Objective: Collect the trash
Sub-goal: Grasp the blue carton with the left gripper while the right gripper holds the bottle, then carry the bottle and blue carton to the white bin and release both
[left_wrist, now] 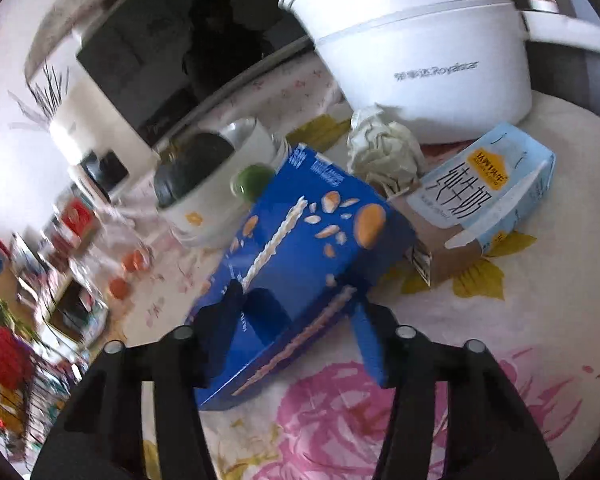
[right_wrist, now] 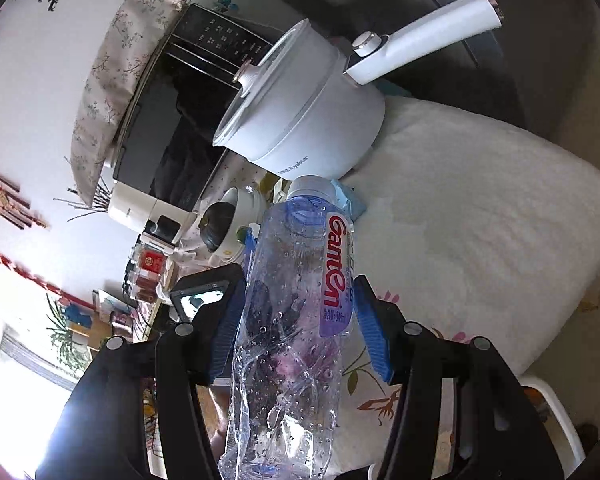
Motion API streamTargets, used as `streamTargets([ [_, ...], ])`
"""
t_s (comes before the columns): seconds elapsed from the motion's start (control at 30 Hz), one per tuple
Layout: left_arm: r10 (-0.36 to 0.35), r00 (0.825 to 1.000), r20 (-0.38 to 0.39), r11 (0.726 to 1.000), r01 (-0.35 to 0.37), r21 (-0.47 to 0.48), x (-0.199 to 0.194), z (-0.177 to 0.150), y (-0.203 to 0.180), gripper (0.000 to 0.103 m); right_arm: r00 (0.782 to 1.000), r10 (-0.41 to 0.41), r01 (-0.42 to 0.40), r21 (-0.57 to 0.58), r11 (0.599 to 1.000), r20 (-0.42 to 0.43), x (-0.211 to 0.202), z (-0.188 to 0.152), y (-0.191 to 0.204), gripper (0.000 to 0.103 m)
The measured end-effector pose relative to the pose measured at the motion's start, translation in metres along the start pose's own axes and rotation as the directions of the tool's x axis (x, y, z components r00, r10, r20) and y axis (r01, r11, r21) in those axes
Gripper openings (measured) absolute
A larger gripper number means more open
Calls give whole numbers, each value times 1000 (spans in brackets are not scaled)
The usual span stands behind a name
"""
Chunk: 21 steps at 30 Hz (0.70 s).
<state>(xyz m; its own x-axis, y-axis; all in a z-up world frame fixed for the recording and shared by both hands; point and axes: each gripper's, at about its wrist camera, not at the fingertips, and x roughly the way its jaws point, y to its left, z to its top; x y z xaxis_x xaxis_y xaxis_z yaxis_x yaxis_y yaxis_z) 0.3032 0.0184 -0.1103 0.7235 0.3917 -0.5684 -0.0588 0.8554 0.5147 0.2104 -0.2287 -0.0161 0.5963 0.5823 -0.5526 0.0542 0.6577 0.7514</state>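
In the left wrist view, my left gripper (left_wrist: 296,300) is shut on a blue snack box (left_wrist: 300,248), tilted on the flowered tablecloth. Behind it lie a crumpled white paper wad (left_wrist: 384,152) and a light blue milk carton (left_wrist: 484,192) resting on a brown cardboard piece (left_wrist: 440,248). In the right wrist view, my right gripper (right_wrist: 300,296) is shut on a crushed clear Ganten plastic bottle (right_wrist: 296,312), held above the table with its white cap pointing away.
A white electric pot (left_wrist: 420,48) stands at the back; its long handle (right_wrist: 432,28) sticks out. A white mug (left_wrist: 208,184) with a dark inside sits left of the box, with a green lid (left_wrist: 252,180) beside it. A black oven (right_wrist: 172,120) stands behind.
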Motion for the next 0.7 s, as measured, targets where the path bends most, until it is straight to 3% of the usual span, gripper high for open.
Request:
streamTargets([
  [0.23, 11, 995, 95, 999, -7, -44, -39, -2, 14, 34, 999, 23, -23, 2, 1000, 24, -19, 3, -3, 53],
  [0.47, -41, 988, 146, 995, 54, -86, -85, 7, 36, 24, 998, 42, -41, -10, 999, 48, -38, 1, 0, 53],
  [0.6, -100, 980, 172, 981, 126, -145, -116, 14, 45, 24, 997, 47, -46, -29, 999, 56, -48, -4, 2, 53],
  [0.7, -184, 968, 171, 952, 219, -216, -134, 14, 55, 24, 997, 49, -47, -41, 998, 59, -55, -8, 3, 53],
])
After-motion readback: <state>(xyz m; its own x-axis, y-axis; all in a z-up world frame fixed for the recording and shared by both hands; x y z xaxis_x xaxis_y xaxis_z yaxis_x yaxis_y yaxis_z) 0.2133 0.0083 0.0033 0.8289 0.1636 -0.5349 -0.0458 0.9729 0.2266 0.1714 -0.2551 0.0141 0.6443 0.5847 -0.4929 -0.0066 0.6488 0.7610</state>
